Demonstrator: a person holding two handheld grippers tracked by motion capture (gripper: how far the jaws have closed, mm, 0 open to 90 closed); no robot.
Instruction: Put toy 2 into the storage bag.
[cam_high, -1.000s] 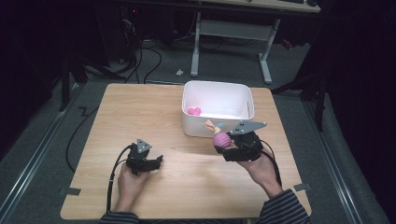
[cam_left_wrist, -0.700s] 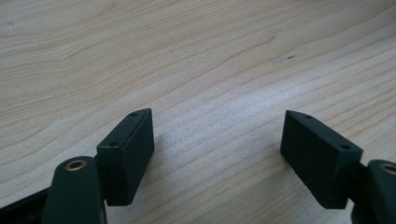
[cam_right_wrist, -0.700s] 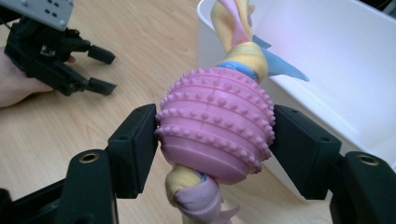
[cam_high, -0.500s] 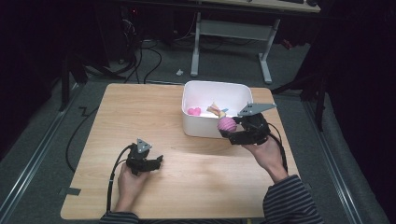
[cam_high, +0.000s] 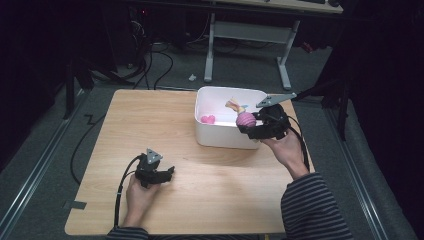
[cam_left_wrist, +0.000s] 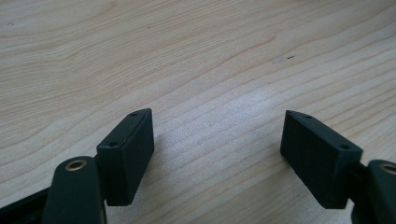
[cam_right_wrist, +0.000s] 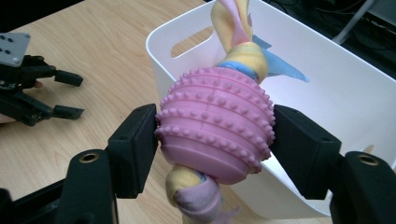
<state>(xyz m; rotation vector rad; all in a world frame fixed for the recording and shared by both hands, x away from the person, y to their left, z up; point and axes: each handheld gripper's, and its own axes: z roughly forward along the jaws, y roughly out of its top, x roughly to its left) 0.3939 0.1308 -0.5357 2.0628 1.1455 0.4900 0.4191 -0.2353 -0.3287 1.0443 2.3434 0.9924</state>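
Right tongs carry a pink knobbly ball toy over the near rim of the white tub.

The right tongs (cam_right_wrist: 215, 133) pinch the ball toy (cam_right_wrist: 215, 125) across its middle, the twisted cloth rope through it running up and down between the jaws. In the high view the toy (cam_high: 245, 119) hangs at the tub's (cam_high: 220, 136) near right edge, with open tub space lying just beyond and left of it, so the drop looks a short move forward. A smaller pink thing (cam_high: 207, 119) lies inside. The left tongs (cam_high: 159, 175) rest spread and empty on the table (cam_high: 150, 125), well apart from the tub.
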